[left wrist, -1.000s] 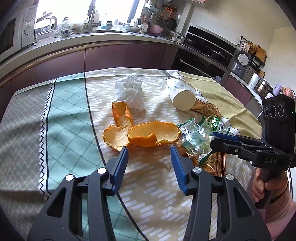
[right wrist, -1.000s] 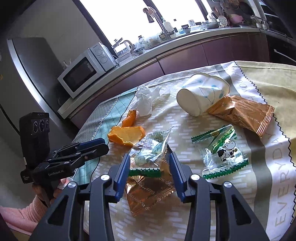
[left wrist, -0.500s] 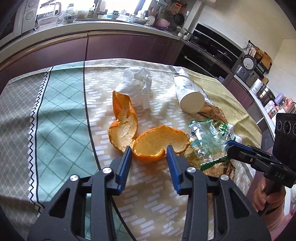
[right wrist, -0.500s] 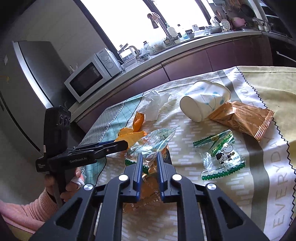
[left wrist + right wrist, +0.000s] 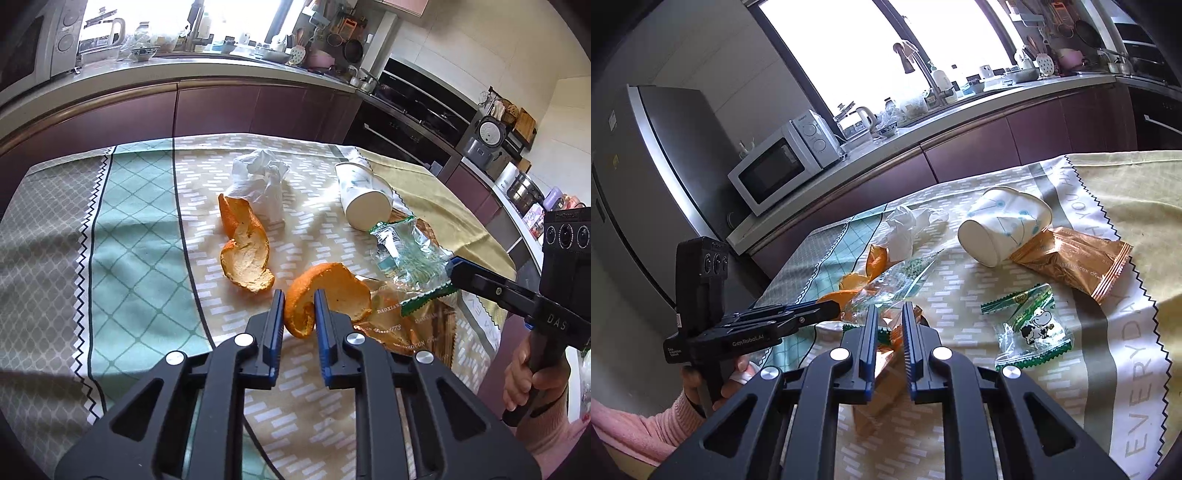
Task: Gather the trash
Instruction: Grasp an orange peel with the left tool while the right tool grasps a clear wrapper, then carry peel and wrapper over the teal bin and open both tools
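A kitchen table (image 5: 140, 229) under a patterned cloth carries the trash. My left gripper (image 5: 299, 314) is closing its jaws on an orange peel (image 5: 325, 291), lifted at its edge. My right gripper (image 5: 888, 325) pinches a clear green-edged wrapper (image 5: 897, 280), jaws narrow.

Both jaws narrowed: orange peel (image 5: 325, 295) and clear wrapper (image 5: 886, 291) now lifted.

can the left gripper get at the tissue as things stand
Probably not yet. The left gripper is closing on an orange peel, so it is occupied. The tissue lies uncovered further back, with a second peel in front of it.
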A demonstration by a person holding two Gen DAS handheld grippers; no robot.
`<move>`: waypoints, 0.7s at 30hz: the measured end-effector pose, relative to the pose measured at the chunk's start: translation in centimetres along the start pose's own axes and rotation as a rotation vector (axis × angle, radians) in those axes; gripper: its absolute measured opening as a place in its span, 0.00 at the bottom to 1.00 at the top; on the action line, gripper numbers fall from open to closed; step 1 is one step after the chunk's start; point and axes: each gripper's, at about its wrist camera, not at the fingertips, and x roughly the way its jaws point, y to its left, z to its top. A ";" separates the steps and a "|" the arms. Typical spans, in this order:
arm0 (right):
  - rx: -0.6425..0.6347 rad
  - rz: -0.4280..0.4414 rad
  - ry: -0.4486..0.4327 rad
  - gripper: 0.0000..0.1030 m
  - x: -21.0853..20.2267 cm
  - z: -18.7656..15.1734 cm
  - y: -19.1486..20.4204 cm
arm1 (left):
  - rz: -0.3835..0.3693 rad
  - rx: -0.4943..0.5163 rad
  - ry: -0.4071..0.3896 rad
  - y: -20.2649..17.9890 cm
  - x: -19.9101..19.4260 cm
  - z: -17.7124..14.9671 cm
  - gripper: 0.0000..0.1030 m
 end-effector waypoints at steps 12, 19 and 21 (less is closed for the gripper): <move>-0.047 0.061 -0.007 0.11 0.8 1.0 3.0 | 0.001 -0.070 -0.117 3.0 -7.3 -0.8 0.16; -0.097 0.142 0.022 0.11 3.2 1.0 6.5 | 0.050 -0.101 -0.166 5.1 -11.6 -2.1 0.15; -0.113 0.167 0.037 0.11 4.1 1.0 7.6 | 0.063 -0.110 -0.178 5.8 -12.9 -2.6 0.15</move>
